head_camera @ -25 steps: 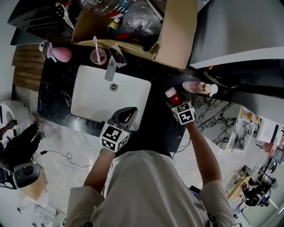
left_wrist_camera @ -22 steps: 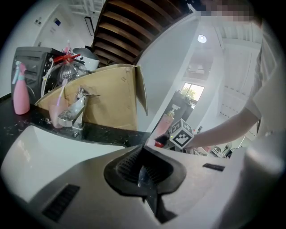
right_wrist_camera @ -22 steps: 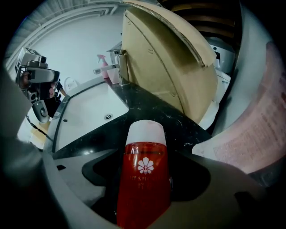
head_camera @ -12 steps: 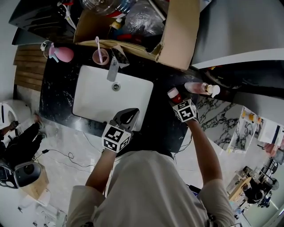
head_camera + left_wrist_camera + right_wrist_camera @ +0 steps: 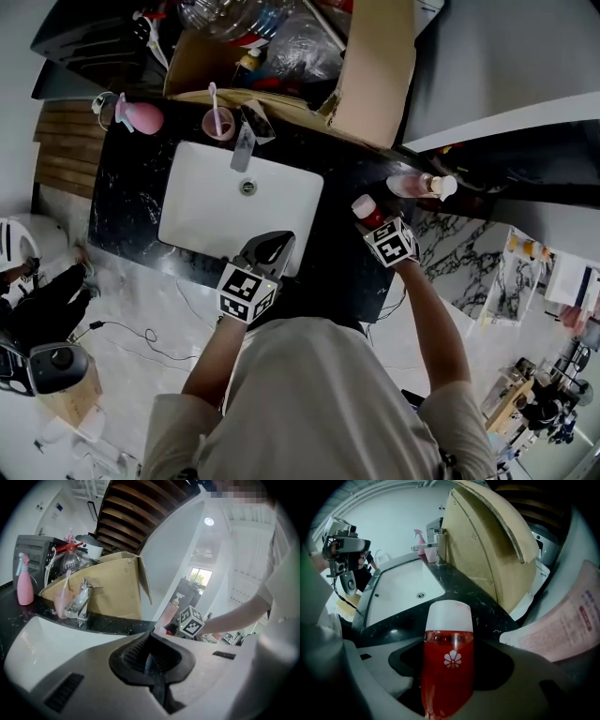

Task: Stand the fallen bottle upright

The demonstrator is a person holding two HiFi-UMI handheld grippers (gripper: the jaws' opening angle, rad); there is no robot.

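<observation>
Right of the white sink [image 5: 202, 211], just right of centre in the head view, the right gripper [image 5: 369, 216] is down over the black marble counter [image 5: 333, 272] with the red bottle [image 5: 361, 202] between its jaws. Those jaws have just been closing, and in the right gripper view they sit clamped on either side of the bottle's red body [image 5: 447, 663]. The white cap pokes out beyond the fingertips. In the head view that cap points to the upper left, away from the person, so the bottle looks tipped rather than upright. Whether it rests on the counter or hangs clear, I can't tell. Over to the left gripper [image 5: 270, 244], at the near edge of the sink just below centre frame. Its own view shows the dark ribbed fingers [image 5: 140, 654] pressed together with nothing in them. Just beyond the red bottle, a pale pink pump bottle [image 5: 412, 185] stands on the counter. Behind the sink sit the faucet [image 5: 244, 145] and a pink cup [image 5: 220, 124] with a toothbrush in it. A pink spray bottle [image 5: 141, 116] is at the upper left, and the open cardboard box [image 5: 375, 80] fills the top centre.
</observation>
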